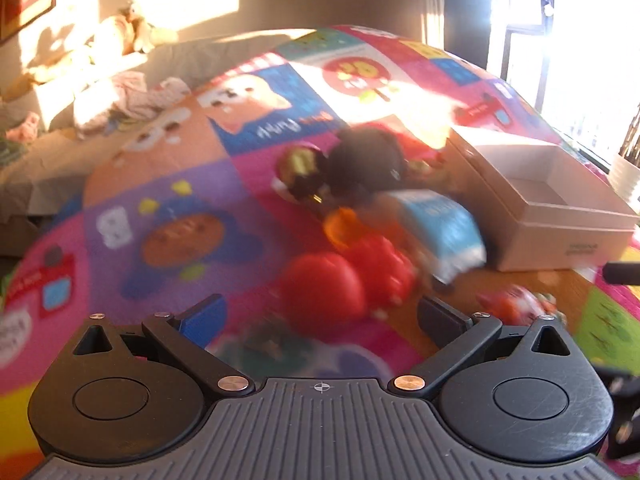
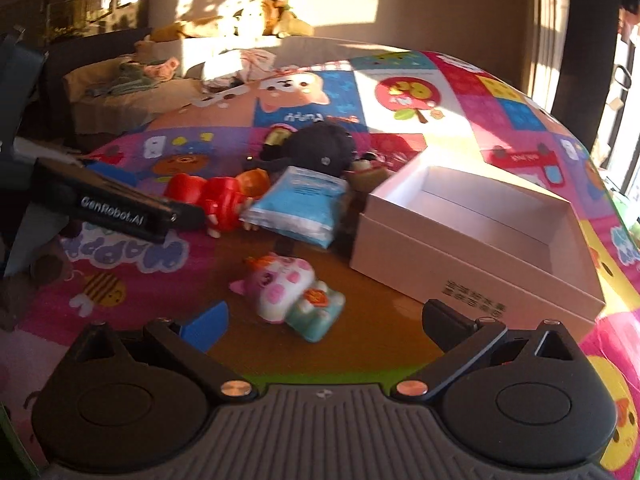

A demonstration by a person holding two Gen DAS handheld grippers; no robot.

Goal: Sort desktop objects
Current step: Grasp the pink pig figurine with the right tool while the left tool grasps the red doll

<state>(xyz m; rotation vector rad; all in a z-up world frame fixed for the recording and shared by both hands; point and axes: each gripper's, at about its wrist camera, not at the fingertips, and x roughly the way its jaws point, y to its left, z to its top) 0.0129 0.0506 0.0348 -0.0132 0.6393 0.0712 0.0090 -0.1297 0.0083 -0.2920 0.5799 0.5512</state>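
Lying before right tool: pig toy

Toys and one box on the play mat

One open white box, one red toy, one blue packet, one black plush, one pink-and-white squishy figure, several plush animals behind.

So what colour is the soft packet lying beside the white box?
Light blue with white edges: the packet, beside the white box, shows best in the right wrist view.

Black linkage arms, silver rivets, ribbed grey base, one blue pad.
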